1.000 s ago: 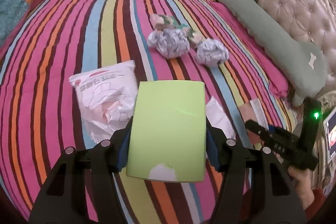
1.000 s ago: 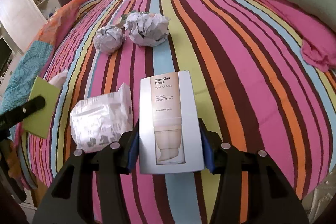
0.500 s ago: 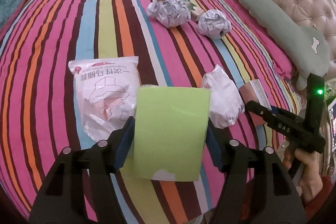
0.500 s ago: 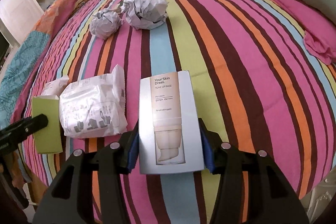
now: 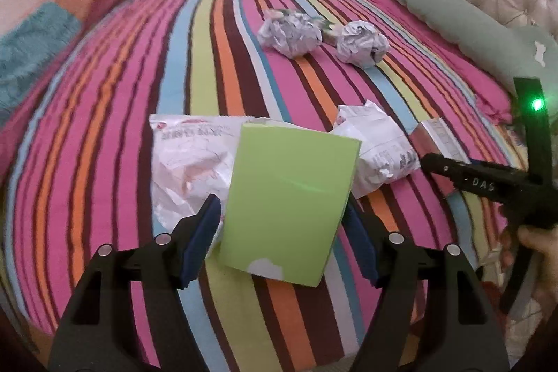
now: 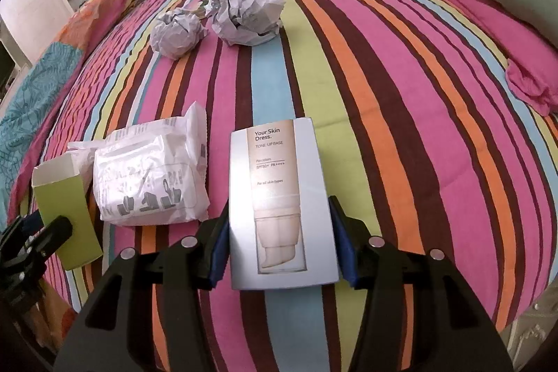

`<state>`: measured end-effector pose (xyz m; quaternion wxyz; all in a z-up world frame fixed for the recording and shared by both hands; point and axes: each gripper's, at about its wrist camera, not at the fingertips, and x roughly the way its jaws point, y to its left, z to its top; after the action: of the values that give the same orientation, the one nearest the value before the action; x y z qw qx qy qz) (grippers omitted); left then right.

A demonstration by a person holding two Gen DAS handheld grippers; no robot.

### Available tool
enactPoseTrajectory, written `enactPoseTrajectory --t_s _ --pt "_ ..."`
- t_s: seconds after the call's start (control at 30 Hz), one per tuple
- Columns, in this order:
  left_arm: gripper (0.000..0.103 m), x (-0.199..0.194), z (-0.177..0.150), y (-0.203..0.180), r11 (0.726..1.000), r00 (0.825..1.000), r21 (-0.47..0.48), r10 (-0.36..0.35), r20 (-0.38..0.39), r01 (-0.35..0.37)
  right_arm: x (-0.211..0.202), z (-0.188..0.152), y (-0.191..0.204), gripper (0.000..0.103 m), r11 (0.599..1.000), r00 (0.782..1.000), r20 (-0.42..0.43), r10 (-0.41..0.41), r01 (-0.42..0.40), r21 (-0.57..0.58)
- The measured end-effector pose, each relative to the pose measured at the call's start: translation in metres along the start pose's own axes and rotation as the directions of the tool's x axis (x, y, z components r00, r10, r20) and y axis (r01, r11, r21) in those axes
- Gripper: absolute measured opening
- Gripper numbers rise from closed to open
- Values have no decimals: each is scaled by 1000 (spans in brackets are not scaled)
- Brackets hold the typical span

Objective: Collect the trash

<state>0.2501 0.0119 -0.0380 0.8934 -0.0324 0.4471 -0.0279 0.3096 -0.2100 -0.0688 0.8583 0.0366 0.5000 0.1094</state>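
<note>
Lime-green card, that box (image 5: pixel 289 197), sits tilted between the left tongs (image 5: pixel 282 239), whose jaws have just been opening; the pads look clear of it, though blur makes that hard to call. The right tongs (image 6: pixel 279 246) are clenched on the pale cosmetics box (image 6: pixel 279 204). On the striped bed (image 6: pixel 401 93) lie two white wrappers (image 6: pixel 153 176) and two crumpled paper balls (image 6: pixel 244 13).
</note>
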Motion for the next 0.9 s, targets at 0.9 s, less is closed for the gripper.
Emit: enactPoseTrajectory --t_s 0.9 --pt "59 -68 -48 -16 997 981 -3 82 175 -83 -59 -33 0 47 989 985 116 127 -134 57"
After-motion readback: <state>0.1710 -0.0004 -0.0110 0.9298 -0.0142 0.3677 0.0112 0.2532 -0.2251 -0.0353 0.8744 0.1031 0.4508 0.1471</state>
